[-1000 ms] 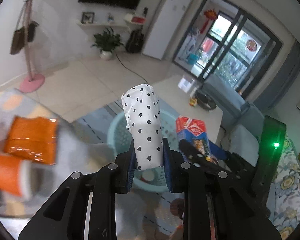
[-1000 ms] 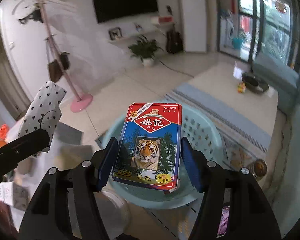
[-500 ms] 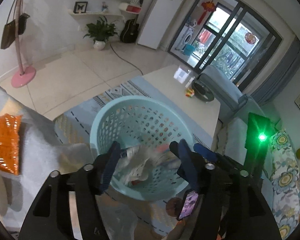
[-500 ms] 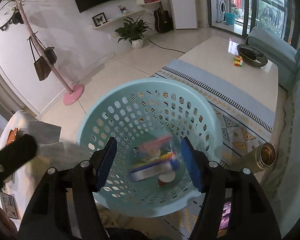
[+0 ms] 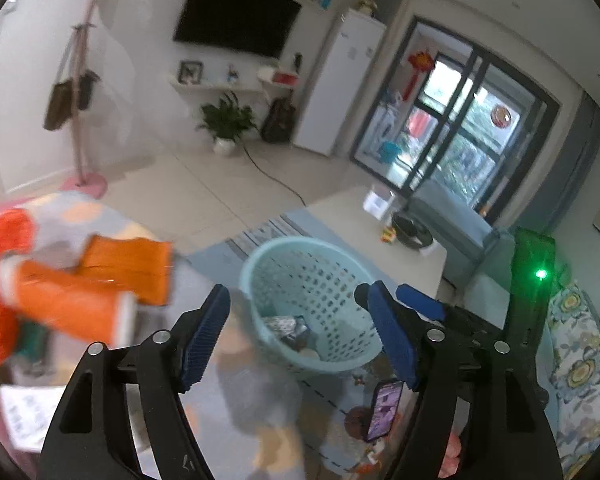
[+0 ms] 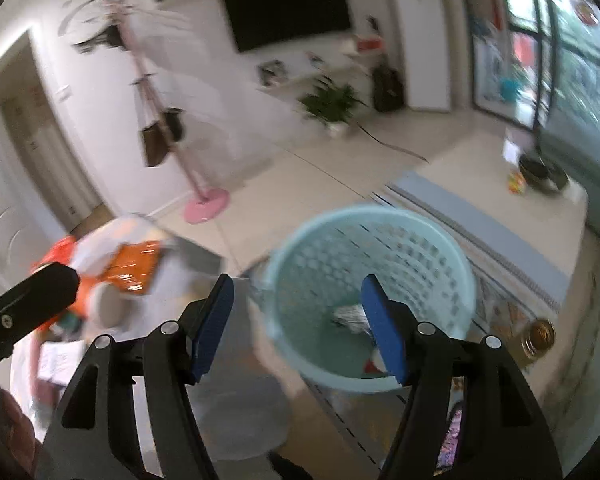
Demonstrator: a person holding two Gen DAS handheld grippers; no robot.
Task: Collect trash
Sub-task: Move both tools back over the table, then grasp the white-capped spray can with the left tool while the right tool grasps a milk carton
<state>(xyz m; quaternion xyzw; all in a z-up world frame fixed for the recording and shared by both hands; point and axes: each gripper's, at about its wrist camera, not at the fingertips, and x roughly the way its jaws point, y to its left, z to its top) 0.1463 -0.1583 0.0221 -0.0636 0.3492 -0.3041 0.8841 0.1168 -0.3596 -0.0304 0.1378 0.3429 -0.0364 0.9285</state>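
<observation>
A light blue perforated basket [image 5: 342, 350] [image 6: 432, 240] stands on the floor rug with dropped trash [image 5: 286, 326] [image 6: 350, 316] lying at its bottom. My left gripper [image 5: 300, 320] hangs above and short of the basket, its jaws still opening with nothing between them. My right gripper [image 6: 298, 312] is open and empty too, held over the basket's near left rim. Orange wrappers [image 5: 128, 266] [image 6: 134, 266] and an orange tube [image 5: 68, 310] lie blurred on a cloth-covered surface at the left. The left gripper's black finger shows at the left edge of the right wrist view.
A low white coffee table [image 5: 380, 248] with a dark bowl [image 5: 412, 232] stands behind the basket. A pink coat stand [image 6: 204, 204] is on the tiled floor. A phone [image 5: 384, 408] and a metal flask [image 6: 538, 338] sit near the basket. A floral sofa [image 5: 580, 380] is at the right.
The left gripper opened and dropped the heart-patterned wrapper into the basket. The right gripper's tiger card box fell in as well. Both grippers then pulled back and up, swinging left.
</observation>
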